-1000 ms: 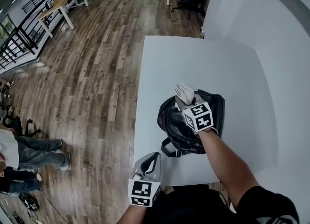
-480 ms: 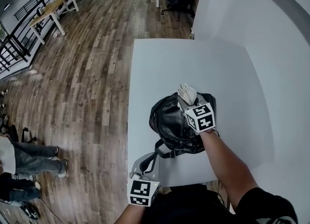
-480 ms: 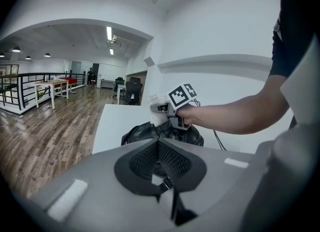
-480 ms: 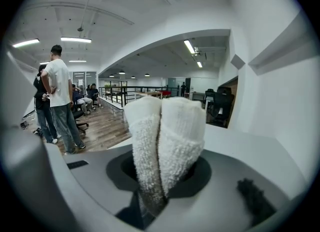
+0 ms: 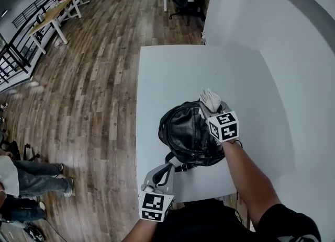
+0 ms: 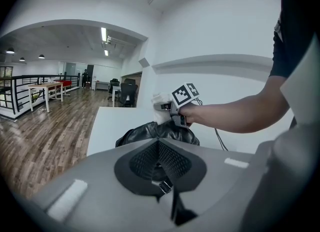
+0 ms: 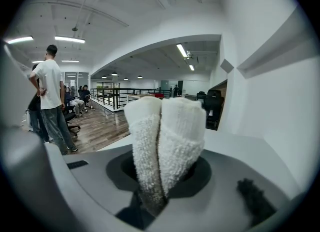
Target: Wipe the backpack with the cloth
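Cloth (image 5: pixel 211 100) shifted right — right hand-held gripper (image 5: pixel 210 108) clamps it (left hand-held gripper (image 5: pixel 165 172) pinches strap (image 5: pixel 178 166)).

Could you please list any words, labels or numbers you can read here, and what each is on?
None can be read.
The left hand-held gripper and right hand-held gripper carry only square black-and-white code patterns, not text.
The backpack and cloth show no print.
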`<state>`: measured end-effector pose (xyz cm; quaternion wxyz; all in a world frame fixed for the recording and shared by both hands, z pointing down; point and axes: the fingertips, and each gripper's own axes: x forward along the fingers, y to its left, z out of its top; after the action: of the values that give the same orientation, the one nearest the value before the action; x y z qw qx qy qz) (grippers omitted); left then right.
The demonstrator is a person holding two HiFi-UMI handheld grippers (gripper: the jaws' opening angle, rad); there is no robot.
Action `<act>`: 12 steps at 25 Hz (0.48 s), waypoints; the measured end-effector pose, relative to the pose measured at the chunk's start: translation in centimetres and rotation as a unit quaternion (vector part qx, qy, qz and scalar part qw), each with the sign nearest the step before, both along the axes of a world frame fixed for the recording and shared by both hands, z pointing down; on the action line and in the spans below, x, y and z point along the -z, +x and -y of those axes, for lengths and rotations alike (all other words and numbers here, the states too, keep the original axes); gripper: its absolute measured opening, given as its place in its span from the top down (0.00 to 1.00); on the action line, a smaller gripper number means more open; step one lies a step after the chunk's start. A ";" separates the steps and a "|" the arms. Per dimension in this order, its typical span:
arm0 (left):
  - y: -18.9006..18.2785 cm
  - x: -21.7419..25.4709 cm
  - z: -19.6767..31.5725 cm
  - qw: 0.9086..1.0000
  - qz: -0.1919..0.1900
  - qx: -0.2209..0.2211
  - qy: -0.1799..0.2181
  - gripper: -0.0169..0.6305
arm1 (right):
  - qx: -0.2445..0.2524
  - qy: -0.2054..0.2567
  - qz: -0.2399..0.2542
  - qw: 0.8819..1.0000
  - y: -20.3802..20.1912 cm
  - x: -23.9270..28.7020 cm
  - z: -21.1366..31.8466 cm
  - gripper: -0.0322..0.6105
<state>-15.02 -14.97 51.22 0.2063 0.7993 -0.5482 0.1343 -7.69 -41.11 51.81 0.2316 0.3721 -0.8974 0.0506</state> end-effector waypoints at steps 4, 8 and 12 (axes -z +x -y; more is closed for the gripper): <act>0.5 0.5 0.2 1.000 -0.001 -0.006 0.007 0.96 | -0.013 0.008 0.000 1.000 1.5 0.8 0.1 0.80; 1.0 0.6 0.2 1.000 -0.002 -0.015 0.011 0.96 | -0.027 0.018 0.001 0.999 3.0 1.5 0.2 0.80; 1.6 0.7 0.1 1.000 -0.001 -0.029 0.012 0.96 | -0.045 0.022 0.004 0.999 4.6 2.1 0.2 0.80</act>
<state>-13.46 -15.03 50.53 0.1931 0.8174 -0.5264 0.1323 -3.08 -41.33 49.67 0.2170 0.4169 -0.8817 0.0423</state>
